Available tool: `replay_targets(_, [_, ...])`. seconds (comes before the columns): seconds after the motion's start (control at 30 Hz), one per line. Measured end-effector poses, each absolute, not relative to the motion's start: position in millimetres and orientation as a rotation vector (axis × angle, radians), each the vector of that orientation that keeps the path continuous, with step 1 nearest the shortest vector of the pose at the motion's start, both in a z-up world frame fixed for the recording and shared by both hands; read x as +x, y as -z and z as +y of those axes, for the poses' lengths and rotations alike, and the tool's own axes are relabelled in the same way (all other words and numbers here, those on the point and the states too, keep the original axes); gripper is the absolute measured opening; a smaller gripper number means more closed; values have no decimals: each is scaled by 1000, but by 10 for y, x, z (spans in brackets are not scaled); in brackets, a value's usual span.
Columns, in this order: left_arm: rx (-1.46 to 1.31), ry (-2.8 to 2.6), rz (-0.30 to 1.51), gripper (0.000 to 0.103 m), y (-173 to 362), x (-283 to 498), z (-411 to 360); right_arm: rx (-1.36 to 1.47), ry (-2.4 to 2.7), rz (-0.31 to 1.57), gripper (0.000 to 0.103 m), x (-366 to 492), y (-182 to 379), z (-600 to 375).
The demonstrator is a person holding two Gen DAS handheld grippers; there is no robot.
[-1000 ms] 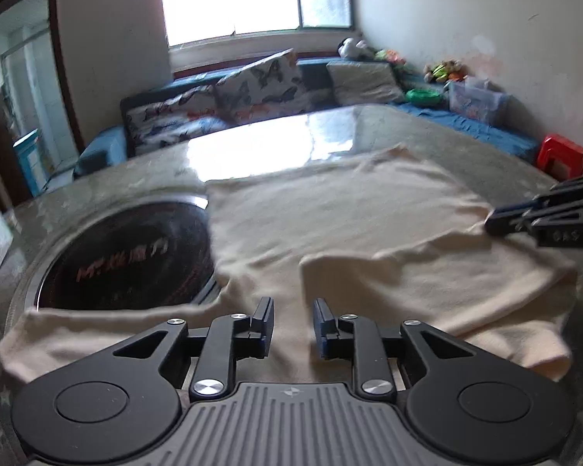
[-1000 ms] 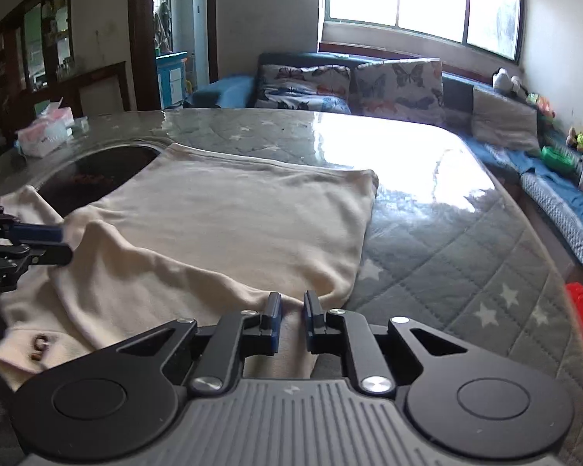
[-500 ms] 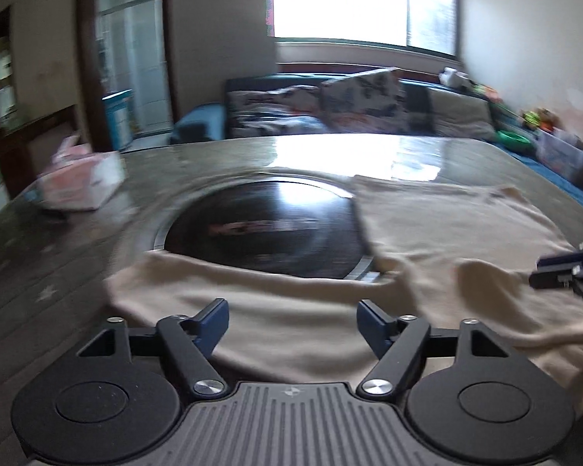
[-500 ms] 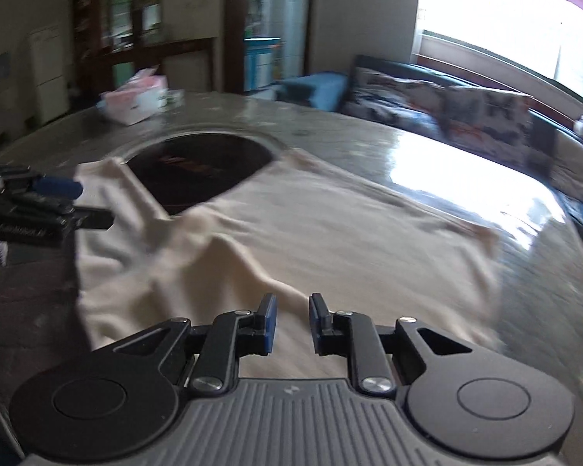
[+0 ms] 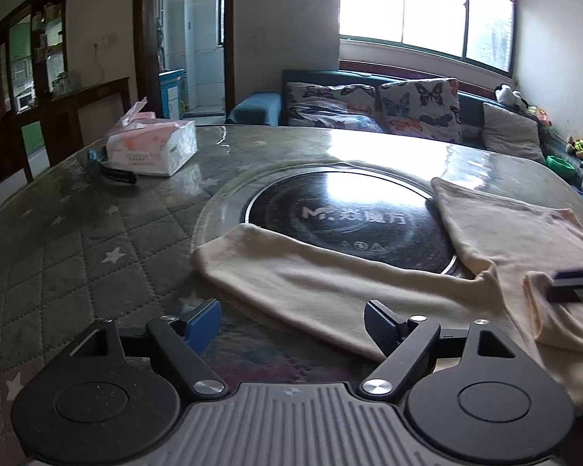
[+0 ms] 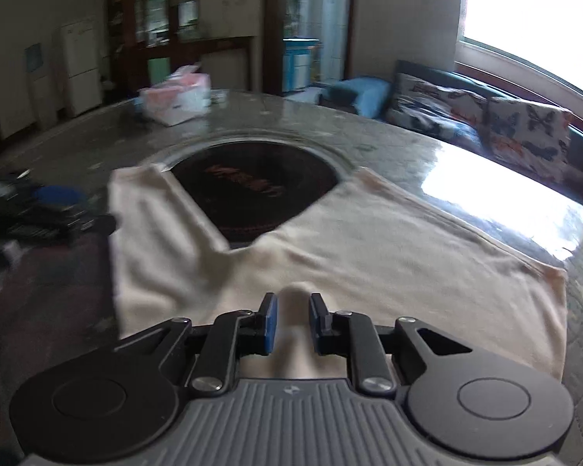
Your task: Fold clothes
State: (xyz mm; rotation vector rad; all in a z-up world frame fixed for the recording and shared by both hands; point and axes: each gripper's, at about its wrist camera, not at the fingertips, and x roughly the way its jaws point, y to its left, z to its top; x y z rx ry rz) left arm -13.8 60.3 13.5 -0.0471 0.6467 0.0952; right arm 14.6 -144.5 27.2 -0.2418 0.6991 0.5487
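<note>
A cream long-sleeved garment [image 5: 330, 283] lies flat on the round table, one sleeve stretched across the front of the dark glass hob. My left gripper [image 5: 291, 324] is open wide and empty, low over the sleeve's near edge. The right gripper shows at the right edge of the left wrist view [image 5: 575, 283]. In the right wrist view the garment [image 6: 388, 248] spreads ahead. My right gripper [image 6: 291, 322] hovers over a raised fold of the fabric [image 6: 293, 310] that sits between its narrowly parted fingers. The left gripper [image 6: 42, 209] is a blur at the left.
A round black glass hob [image 5: 342, 217] is set in the table's centre. A tissue pack [image 5: 151, 147] and a dark strap [image 5: 116, 174] lie at the far left. The quilted table cover [image 5: 77, 256] surrounds them. A sofa with butterfly cushions [image 5: 416, 105] stands behind.
My left gripper opened wide and swung left toward the stretched sleeve. My right gripper swung left too and its fingers parted slightly over a fabric fold.
</note>
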Motion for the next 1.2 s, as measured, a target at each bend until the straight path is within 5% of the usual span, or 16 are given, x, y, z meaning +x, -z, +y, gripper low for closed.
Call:
replay_targets(0.23, [-113, -169, 666, 83, -105, 19, 755, -289, -619, 722, 19, -8, -188, -1271])
replay_targets(0.3, [-129, -191, 665, 83, -109, 64, 809, -280, -620, 714, 5, -12, -198, -1265])
replay_targets(0.57, [-210, -295, 682, 77, -100, 304, 1031, -270, -629, 728, 10, -3, -139, -1232])
replay_targets(0.77, [-199, -343, 684, 56, -58, 432, 1071, -260, -611, 686, 21, -74, -292, -1305])
replay_targets(0.9, [-201, -341, 668, 15, -90, 458, 1082, -237, -579, 651, 24, -143, -407, -1436])
replay_targets(0.97, [-229, -320, 656, 7, -132, 446, 1097, -221, -559, 637, 25, -181, -454, -1516])
replay_targets(1.2, [-237, -131, 522, 6, -659, 185, 693, -150, -455, 608, 25, -320, -531, -1909])
